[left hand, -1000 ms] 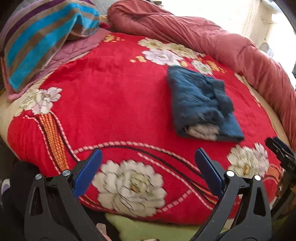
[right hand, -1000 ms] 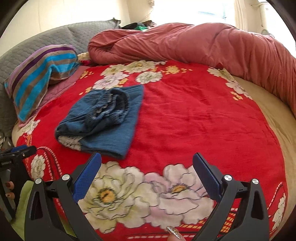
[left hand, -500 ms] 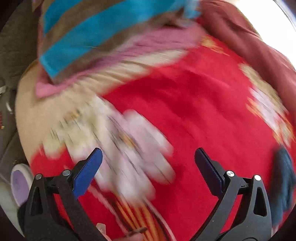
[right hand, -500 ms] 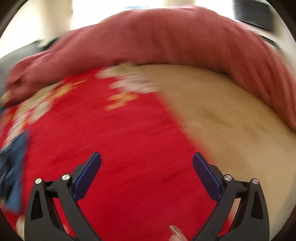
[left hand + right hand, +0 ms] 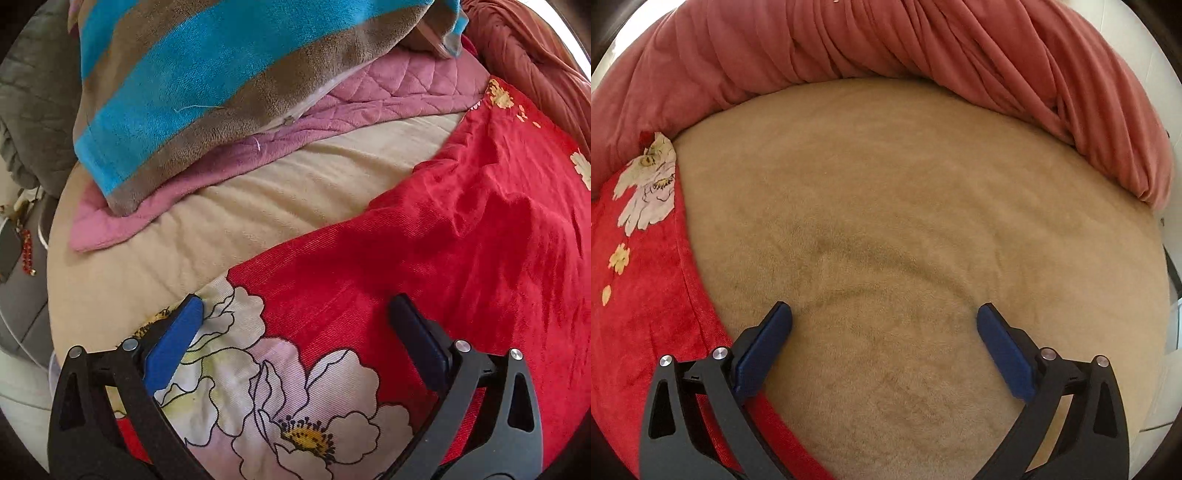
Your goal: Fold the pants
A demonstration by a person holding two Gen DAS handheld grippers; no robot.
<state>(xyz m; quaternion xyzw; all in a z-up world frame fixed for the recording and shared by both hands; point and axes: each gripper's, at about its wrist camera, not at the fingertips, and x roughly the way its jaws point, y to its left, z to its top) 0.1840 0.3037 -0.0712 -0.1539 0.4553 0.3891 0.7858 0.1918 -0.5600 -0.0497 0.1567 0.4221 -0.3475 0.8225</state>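
While both grippers hang over the bed with nothing held, we see no pants in either view. The left gripper [image 5: 295, 310] has its fingers [image 5: 173, 343] spread wide above the red floral blanket [image 5: 461, 258]; only this view shows the striped pillow [image 5: 207, 81] on the pink quilted pad [image 5: 388, 96]. The right gripper [image 5: 884, 317], fingers likewise apart, is over the bare tan bed sheet [image 5: 905, 192]; only here we get the rolled pink duvet [image 5: 923, 40] along the far edge.

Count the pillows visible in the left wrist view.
1: the striped pillow at top left, resting on the pink quilted pad. Others may lie out of frame.
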